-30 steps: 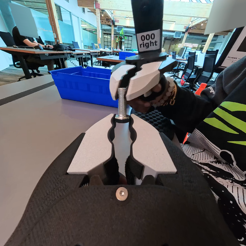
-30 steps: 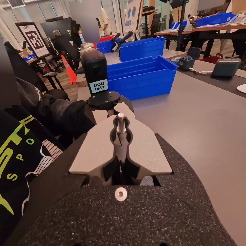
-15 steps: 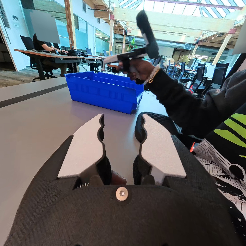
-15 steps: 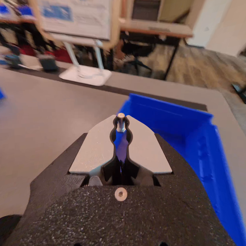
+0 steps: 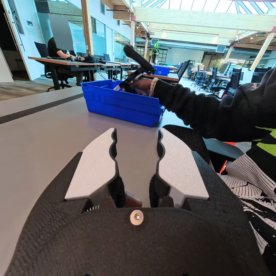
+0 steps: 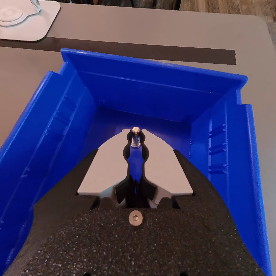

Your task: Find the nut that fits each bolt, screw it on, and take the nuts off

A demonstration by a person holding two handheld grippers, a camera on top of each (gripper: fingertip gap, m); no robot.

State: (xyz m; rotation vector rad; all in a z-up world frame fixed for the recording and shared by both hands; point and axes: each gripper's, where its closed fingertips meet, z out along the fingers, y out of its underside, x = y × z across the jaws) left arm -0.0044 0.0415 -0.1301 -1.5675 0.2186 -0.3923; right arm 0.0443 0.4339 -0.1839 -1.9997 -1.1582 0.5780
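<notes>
Since a second ago, the right hand-held gripper [image 6: 135, 131] has been carried from beside the left one to inside the blue bin [image 6: 149, 89], clamped on a silver hex bolt [image 6: 135, 138] with its threaded end forward. A small metal piece at the left fingertip is mostly hidden. The left hand-held gripper [image 5: 136, 132] has been spread apart over the grey bench [image 5: 44, 134], nothing between its fingers.

Silver bolt [image 6: 135, 138], clamped, over blue bin [image 6: 149, 89]
</notes>
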